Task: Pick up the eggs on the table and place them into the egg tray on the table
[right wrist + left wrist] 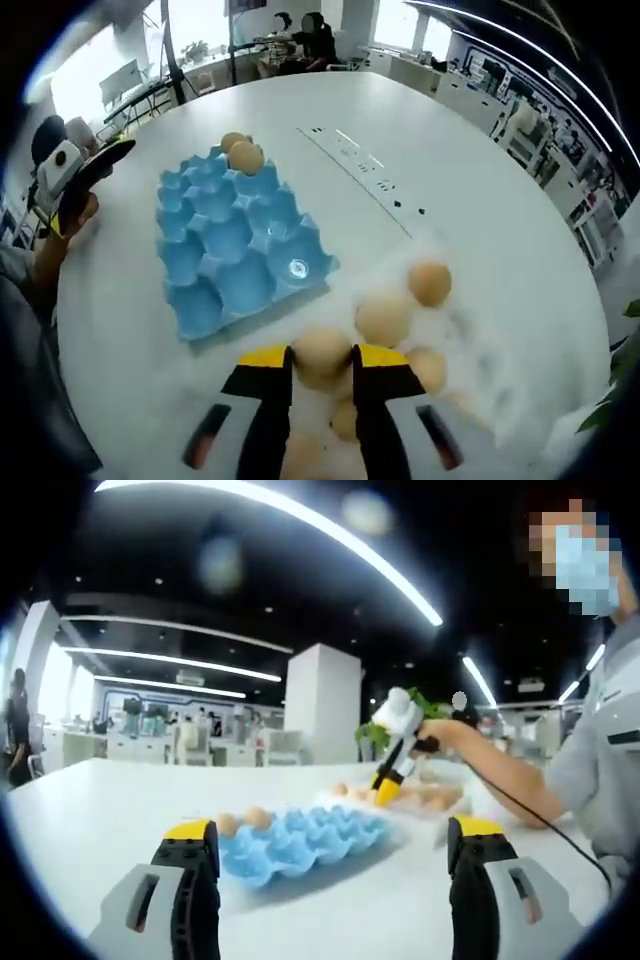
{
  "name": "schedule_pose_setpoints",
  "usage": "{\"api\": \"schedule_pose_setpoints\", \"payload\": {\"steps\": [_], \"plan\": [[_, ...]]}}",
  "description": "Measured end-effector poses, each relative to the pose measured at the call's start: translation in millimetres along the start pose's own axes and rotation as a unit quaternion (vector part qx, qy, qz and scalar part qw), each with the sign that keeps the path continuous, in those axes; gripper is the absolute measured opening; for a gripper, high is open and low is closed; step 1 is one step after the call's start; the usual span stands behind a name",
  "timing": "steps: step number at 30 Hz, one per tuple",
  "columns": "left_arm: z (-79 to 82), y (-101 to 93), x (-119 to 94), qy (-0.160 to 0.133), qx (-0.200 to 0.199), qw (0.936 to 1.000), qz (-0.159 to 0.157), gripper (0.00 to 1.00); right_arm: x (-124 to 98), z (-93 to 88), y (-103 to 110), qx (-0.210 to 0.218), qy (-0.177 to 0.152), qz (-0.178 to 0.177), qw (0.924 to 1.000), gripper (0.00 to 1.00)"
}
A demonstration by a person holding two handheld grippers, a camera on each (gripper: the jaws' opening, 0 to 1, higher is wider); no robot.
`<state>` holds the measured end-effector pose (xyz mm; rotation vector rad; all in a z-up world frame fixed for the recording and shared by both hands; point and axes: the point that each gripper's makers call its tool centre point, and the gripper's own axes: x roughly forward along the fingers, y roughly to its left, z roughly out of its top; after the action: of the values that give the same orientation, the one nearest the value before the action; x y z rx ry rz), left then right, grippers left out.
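the right gripper (322, 372) is down over the loose eggs, its yellow-tipped jaws set either side of one egg (322, 352) and touching it, so it reads as clamped on that egg. whether the egg is off the surface yet cannot be told. in the left gripper view the same tool (388, 786) shows in the person's hand (447, 733), pointing down into the egg pile.

the left gripper (335, 855) is idle: its jaws stand well apart with nothing between them, held low over the white table (90, 820) just short of the tray.

around the gripped egg lie the remaining loose eggs (385, 316), resting on a pale, blurred sheet whose material cannot be judged. at least four or five besides the held one can be counted; the exact number is uncertain because several are smeared or partly hidden by the jaws.

the blue egg tray (235, 245) sits on the table just beside that pile. two eggs (245, 156) occupy cups at its far corner in the right gripper view; the other cups appear vacant.

assessment: the task is at an early stage. two eggs are placed, one is in the grip, and the rest wait on the table. what remains is to carry the held egg across to a free cup, set it down gently, and repeat for each loose egg.
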<state>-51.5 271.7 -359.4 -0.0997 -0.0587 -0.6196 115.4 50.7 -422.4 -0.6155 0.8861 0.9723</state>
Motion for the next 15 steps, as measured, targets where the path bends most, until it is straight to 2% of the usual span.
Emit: {"api": "schedule_pose_setpoints", "payload": {"steps": [6, 15], "plan": [[-1.9, 0.9, 0, 0.005, 0.004, 1.0, 0.001, 0.96, 2, -1.1, 1, -0.004, 0.003, -0.003, 1.0, 0.25], [-3.0, 0.4, 0, 0.008, 0.004, 1.0, 0.0, 0.96, -5, 8.0, 1, -0.002, -0.019, -0.006, 0.9998, 0.25]]}}
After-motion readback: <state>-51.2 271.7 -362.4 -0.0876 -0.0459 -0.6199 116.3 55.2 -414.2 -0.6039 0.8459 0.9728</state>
